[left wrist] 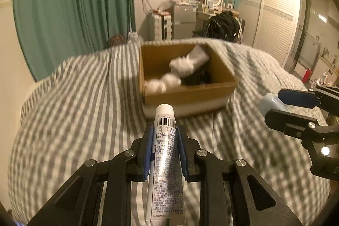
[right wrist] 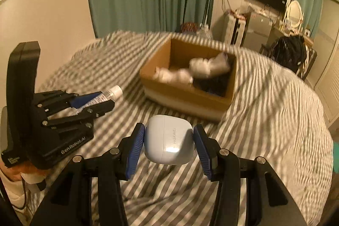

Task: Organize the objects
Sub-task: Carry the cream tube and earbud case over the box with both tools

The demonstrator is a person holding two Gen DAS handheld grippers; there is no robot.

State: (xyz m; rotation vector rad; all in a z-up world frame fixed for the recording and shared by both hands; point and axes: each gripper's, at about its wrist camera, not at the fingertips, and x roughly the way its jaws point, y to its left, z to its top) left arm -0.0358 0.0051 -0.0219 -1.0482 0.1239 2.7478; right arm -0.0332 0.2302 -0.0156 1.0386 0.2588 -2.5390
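Left gripper (left wrist: 165, 137) clamps your tube (left wrist: 164, 164), long axis toward 12 o'clock; box (left wrist: 186, 96) dead ahead, nearer. Right gripper (right wrist: 169, 142) pinches earbud case (right wrist: 169, 140); box at 1 o'clock.

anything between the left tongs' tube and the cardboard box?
Nothing: only bare grey-and-white striped bedsheet lies between the white printed tube in the left tongs and the open brown cardboard box, seen in the left wrist view.

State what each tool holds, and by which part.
Left tool clamps the ointment tube by its upper body below the cap. Right tool grips the Huawei earbud case by its two sides.
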